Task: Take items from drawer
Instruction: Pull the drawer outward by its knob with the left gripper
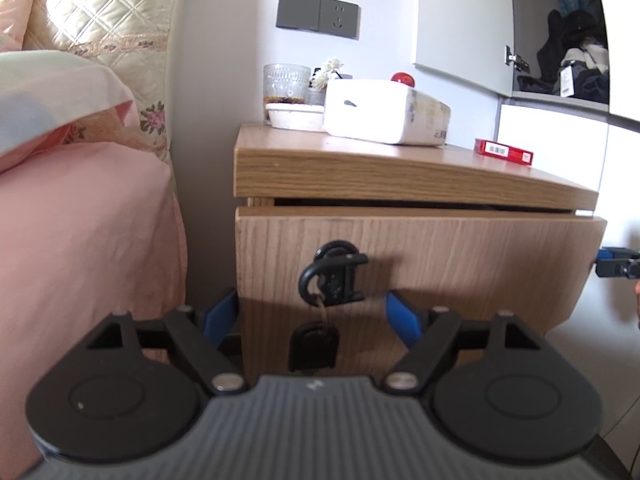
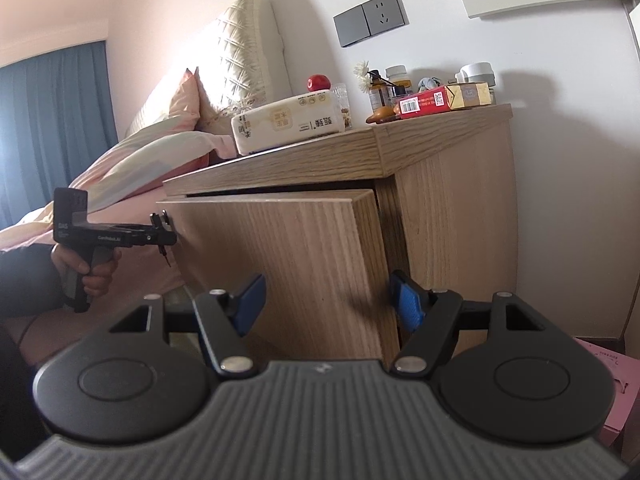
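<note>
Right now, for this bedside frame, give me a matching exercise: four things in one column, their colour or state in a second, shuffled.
Things:
1. tissue pack
2. flat box
3. drawer
4. wall socket

Colour or state:
A. grey
B. pulled slightly out
C. white
D. red

Pairs: 1-C, 2-D, 3-B, 4-A

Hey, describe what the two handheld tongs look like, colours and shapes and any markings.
Both match: the left tongs and right tongs have a ribbed grey body, two round black discs, black linkage arms with silver pins, and blue fingertips. Seen from the side, the left one has a black pistol grip and small white lettering, too small to read.
</note>
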A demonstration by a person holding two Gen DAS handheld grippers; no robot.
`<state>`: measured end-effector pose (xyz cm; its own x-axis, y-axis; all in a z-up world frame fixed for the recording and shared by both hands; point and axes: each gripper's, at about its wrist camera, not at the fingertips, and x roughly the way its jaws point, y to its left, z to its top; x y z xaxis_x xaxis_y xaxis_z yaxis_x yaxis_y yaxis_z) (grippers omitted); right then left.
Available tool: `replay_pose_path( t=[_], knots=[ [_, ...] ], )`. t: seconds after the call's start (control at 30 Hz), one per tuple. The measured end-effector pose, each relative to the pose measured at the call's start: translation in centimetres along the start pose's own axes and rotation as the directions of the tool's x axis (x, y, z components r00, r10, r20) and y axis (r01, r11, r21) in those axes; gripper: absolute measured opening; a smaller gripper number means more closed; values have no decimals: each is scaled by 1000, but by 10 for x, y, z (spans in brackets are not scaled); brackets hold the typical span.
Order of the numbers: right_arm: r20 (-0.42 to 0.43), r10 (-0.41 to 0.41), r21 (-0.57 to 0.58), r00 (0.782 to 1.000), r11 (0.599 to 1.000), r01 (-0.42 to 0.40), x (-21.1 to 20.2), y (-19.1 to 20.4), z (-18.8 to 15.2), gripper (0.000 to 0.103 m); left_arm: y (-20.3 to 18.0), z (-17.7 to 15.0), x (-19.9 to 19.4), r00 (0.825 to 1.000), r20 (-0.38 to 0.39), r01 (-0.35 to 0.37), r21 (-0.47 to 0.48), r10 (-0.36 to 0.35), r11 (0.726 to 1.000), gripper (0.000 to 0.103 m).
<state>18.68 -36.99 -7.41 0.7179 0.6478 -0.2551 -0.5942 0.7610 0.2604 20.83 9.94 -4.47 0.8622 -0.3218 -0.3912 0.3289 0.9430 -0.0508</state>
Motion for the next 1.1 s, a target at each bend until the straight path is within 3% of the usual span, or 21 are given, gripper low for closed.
replay_pose_path(
  t=[1.1],
  knots=[
    [-76,78,-69,994,994,-84,-42,36,-12,71,-17,-22,-59,999,-39,5,70,-2,998,82]
  ],
)
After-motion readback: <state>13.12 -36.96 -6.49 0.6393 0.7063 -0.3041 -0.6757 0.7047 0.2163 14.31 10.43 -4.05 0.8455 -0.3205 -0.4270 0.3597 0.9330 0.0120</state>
